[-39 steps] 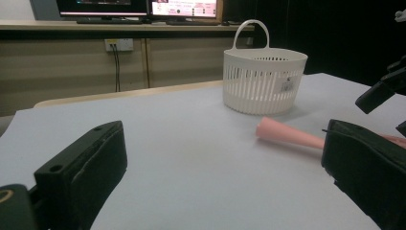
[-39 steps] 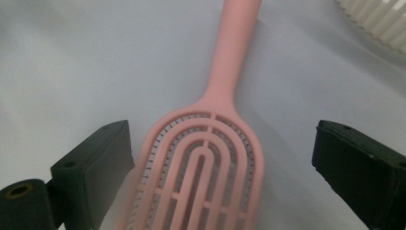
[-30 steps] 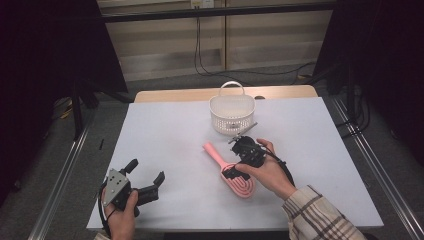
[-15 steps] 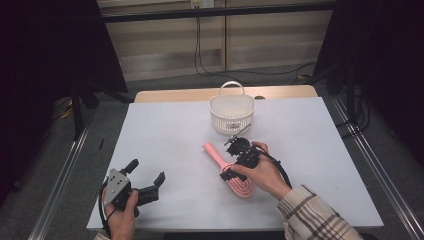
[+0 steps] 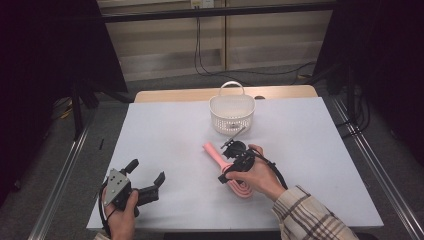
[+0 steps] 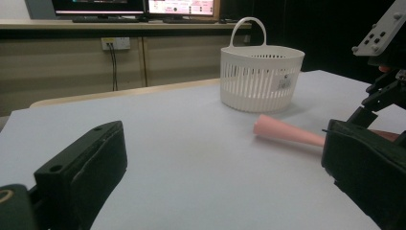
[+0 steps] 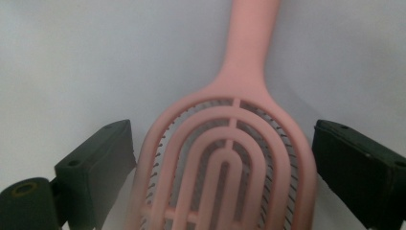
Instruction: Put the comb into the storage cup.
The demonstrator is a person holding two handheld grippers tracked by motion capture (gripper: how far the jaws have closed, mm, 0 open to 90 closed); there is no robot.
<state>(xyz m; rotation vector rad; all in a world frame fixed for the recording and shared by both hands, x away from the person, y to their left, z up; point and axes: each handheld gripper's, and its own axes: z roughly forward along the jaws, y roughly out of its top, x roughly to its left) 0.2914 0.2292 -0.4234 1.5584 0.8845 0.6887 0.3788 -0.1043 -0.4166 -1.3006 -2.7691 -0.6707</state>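
Flat on table, pink brush (image 7: pixel 230 143) handle pts toward basket (image 5: pixel 232 114); right tool (image 7: pixel 222 163) jaws apart astride head.

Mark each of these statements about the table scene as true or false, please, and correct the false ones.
1. The pink hairbrush lies between the open jaws of the right gripper. True; a gap shows on each side of the brush head.
2. The hairbrush is inside the white basket. False; it lies on the white table top, in front of the basket.
3. The left gripper holds the brush handle. False; its jaws are open with nothing between them, near the table's front left corner.
4. The basket stands upright with its handle raised. True.
5. The brush lies with its bristles up. False; the vented back faces up and the bristles show through the slots.
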